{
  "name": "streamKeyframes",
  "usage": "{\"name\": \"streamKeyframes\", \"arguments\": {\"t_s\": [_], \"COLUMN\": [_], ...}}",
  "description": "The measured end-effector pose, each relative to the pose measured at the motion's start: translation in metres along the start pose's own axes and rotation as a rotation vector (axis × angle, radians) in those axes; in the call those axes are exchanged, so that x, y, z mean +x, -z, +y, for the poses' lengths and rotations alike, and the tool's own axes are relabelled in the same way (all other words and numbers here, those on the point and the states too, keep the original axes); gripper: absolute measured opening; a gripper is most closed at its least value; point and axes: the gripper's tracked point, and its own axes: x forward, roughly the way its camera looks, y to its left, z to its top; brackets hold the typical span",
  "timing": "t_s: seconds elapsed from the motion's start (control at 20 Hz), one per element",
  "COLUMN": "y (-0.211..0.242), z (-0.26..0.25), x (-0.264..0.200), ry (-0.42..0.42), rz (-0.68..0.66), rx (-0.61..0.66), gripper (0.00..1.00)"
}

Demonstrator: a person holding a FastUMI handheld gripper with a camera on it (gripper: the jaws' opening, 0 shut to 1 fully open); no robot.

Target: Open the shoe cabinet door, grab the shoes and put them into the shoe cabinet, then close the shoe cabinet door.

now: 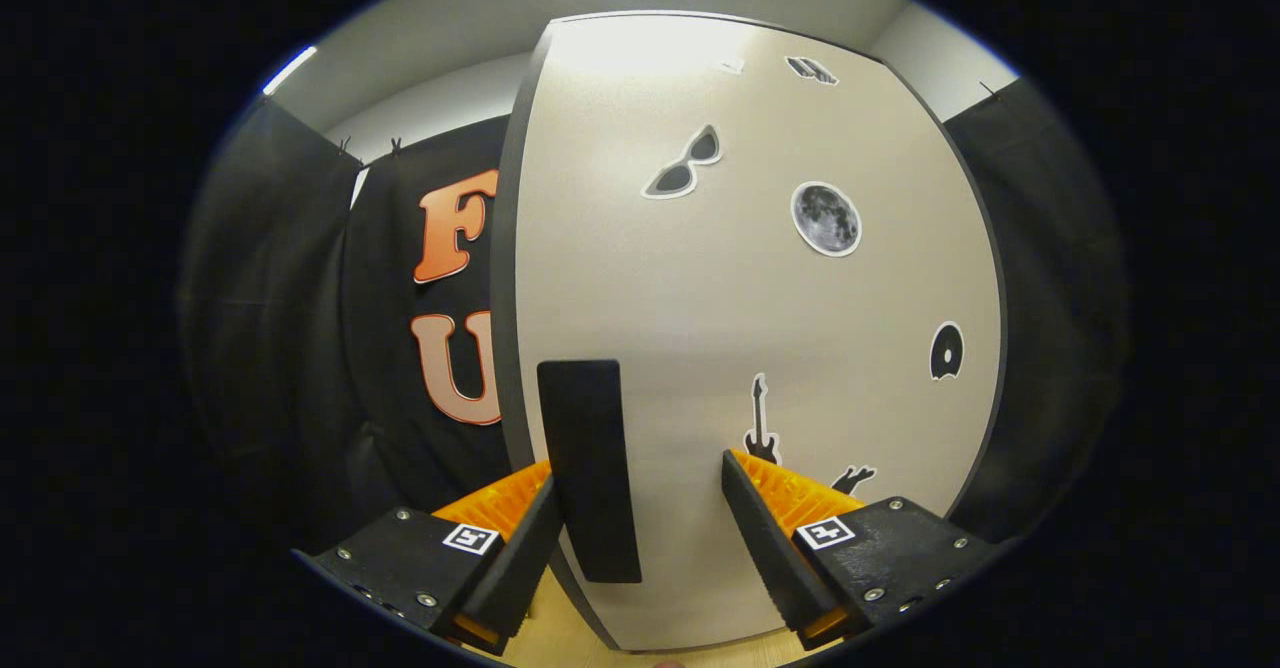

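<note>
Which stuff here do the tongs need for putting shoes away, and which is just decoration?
For the job:
- shoe cabinet door, shut
- black door handle, between the open tongs, untouched

Just decoration:
- sunglasses sticker
- moon sticker
- guitar sticker
- record sticker

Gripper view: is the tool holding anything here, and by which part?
Nothing is gripped. The tool is open, its fingers straddling the dark handle on the shoe cabinet door; the right finger stands clear of the handle.
</note>
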Motion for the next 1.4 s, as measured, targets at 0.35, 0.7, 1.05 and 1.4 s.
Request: {"name": "streamKeyframes", "arguments": {"t_s": [0.35,0.7,1.05,1.4], "y": [-0.009,-0.033,-0.063,-0.081], "z": [0.011,-0.007,-0.041,-0.058], "x": [-0.029,-0.094,-0.178,-0.233], "ry": [-0.031,-0.020,0.006,0.009], "rz": [-0.018,-0.034,-0.058,-0.050], "rx": [-0.009,-0.001,0.006,0.006], "gripper": [0.93,0.93,0.93,0.93]}}
